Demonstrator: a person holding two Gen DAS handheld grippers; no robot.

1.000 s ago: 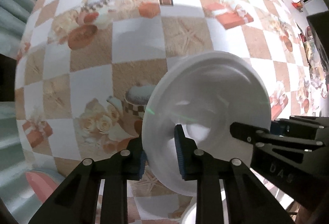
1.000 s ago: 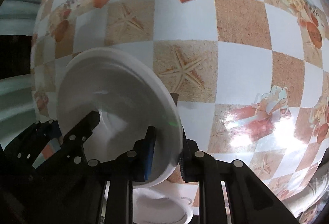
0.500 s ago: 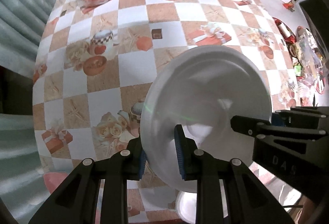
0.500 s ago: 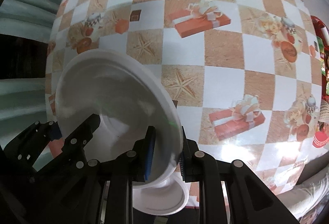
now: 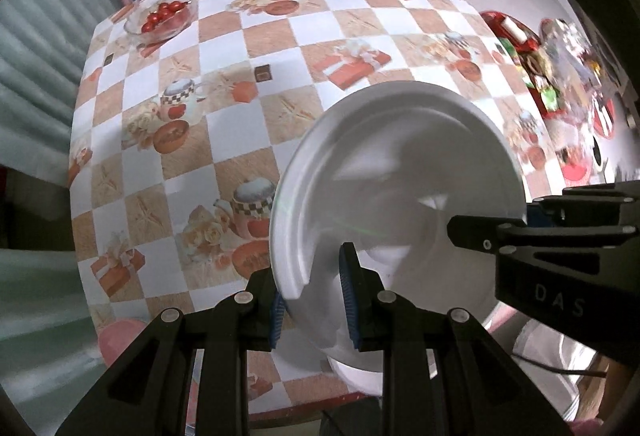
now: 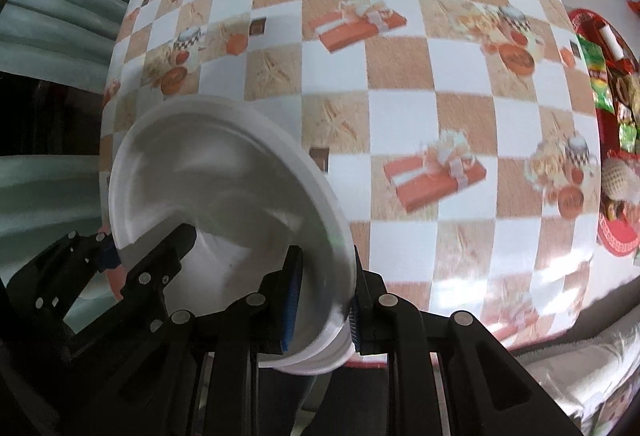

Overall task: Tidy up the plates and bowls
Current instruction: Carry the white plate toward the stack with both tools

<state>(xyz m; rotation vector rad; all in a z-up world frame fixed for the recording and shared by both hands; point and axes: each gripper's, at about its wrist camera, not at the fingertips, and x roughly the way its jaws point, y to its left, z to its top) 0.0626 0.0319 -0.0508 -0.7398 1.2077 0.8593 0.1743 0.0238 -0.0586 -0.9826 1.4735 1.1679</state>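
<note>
L gripper & R gripper are each clamping opposite rims of one white plate, which is hanging above the checkered tablecloth, lower centre of frame. Advice: keep both hands level & matched; a 2nd white dish is lying beneath.

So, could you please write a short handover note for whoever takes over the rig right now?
Left hand-held gripper: shut on the white plate's left rim.
Right hand-held gripper: shut on the same plate's right rim.
Plate is held in the air, above another white dish at the table's near edge.
Done: plate gripped from both sides.
Left: set it down where it belongs. Glass bowl of tomatoes sits untouched at the far corner.
</note>
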